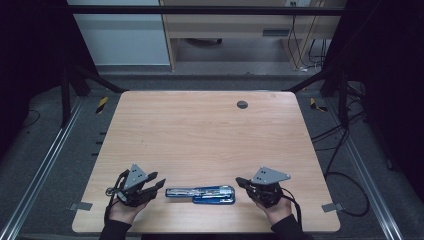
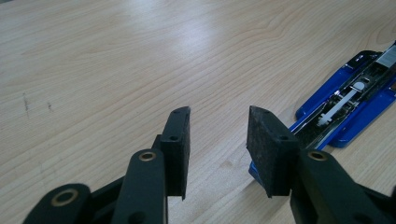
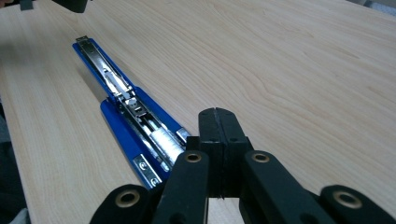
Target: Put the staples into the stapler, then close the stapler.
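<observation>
A blue stapler (image 1: pixel 201 193), swung fully open so its metal staple channel is showing, is lying flat near the front edge of the wooden table (image 1: pixel 200 135). The left gripper (image 1: pixel 159 184) is sitting just beside the stapler's left end, its jaws standing partly apart with nothing between the pads. The right gripper (image 1: pixel 239 181) is sitting just beside the stapler's right end, its jaws pressing together and gripping nothing. A small dark round fitting (image 1: pixel 242 104) is lying well beyond the stapler, toward the far edge.
</observation>
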`<state>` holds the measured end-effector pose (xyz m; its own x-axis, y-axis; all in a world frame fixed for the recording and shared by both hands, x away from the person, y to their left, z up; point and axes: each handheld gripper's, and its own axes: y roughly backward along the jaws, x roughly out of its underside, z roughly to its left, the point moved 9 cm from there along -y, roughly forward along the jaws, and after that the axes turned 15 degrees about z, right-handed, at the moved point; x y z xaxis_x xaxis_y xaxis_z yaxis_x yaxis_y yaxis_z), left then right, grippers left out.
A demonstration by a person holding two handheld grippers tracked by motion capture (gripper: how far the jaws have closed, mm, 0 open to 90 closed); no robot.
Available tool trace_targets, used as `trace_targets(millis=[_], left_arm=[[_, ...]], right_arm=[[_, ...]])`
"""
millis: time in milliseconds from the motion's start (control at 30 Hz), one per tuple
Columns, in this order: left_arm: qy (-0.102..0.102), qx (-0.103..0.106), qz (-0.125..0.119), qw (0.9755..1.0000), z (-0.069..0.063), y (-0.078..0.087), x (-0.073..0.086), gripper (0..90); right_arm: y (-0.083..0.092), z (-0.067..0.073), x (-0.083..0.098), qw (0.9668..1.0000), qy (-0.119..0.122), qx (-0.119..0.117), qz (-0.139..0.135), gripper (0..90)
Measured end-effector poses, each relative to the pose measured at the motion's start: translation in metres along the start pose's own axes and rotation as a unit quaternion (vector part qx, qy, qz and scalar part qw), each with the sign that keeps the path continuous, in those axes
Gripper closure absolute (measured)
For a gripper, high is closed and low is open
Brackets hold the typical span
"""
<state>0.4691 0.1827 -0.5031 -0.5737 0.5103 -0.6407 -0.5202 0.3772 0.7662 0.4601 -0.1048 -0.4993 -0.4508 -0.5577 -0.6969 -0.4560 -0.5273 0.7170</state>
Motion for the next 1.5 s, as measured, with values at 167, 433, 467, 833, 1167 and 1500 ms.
trace_targets(millis=[167, 433, 467, 833, 1167, 1500], left_arm=[[-0.002, 0.005, 0.005, 1.0, -0.001, -0.001, 0.002, 54.6], [-0.01, 0.028, 0.011, 0.9995, -0.002, 0.001, 0.001, 47.2], [-0.015, 0.034, 0.015, 0.9992, -0.003, 0.001, 0.001, 47.1], [-0.03, 0.039, 0.022, 0.9985, -0.009, -0.001, 0.001, 46.1], [-0.067, 0.058, 0.039, 0.9953, -0.018, -0.004, 0.004, 42.9], [-0.121, 0.102, 0.059, 0.9857, -0.021, -0.004, 0.0, 41.3]], right_arm=[[0.0, 0.004, 0.005, 1.0, -0.005, 0.005, 0.001, 90.0], [-0.002, 0.012, 0.009, 1.0, -0.008, -0.002, 0.001, 90.0], [-0.003, 0.014, 0.009, 1.0, -0.008, -0.005, 0.003, 90.0], [-0.01, 0.023, 0.013, 0.9994, 0.003, -0.029, 0.019, 90.0], [-0.018, 0.034, 0.023, 0.9977, 0.011, -0.049, 0.045, 90.0], [-0.026, 0.035, 0.028, 0.9971, 0.015, -0.046, 0.059, 90.0]])
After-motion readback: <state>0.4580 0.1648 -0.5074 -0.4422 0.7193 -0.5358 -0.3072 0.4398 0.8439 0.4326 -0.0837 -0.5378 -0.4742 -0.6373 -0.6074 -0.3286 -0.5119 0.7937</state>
